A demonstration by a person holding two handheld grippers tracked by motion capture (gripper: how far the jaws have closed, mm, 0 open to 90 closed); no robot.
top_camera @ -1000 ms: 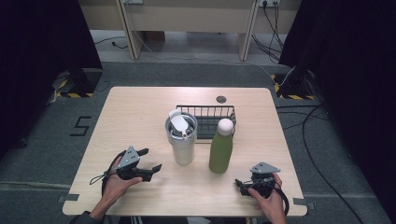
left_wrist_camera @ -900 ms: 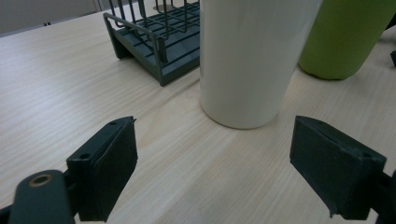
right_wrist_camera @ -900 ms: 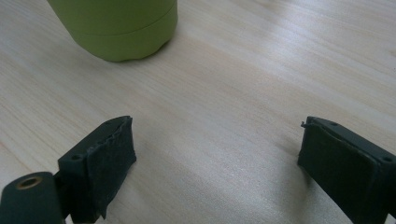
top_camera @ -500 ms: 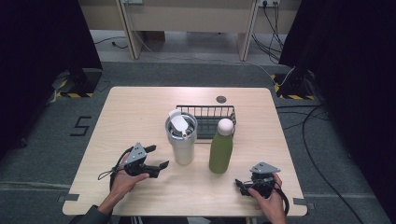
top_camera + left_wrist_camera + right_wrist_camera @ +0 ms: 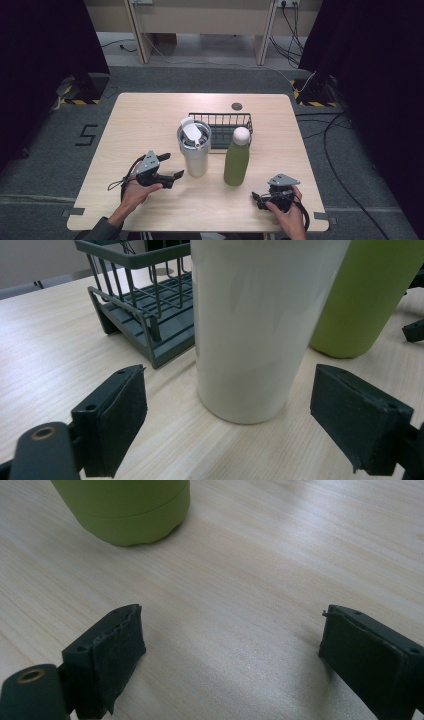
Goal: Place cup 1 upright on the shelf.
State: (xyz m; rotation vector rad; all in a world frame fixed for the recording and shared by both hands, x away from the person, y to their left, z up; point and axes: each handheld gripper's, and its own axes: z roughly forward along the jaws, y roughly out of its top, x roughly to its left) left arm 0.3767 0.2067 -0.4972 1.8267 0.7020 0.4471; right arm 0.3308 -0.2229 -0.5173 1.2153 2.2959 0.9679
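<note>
Left tongs wide apart near white cup, right tongs wide apart over worktop, green bottle near

A pale bench in a dark-curtained room

We see the light wooden bench on grey carpet, black curtains hanging at left and right. At the far side stands a beige desk with cables trailing beneath; yellow-black hazard tape marks the floor beside both curtains.
</note>
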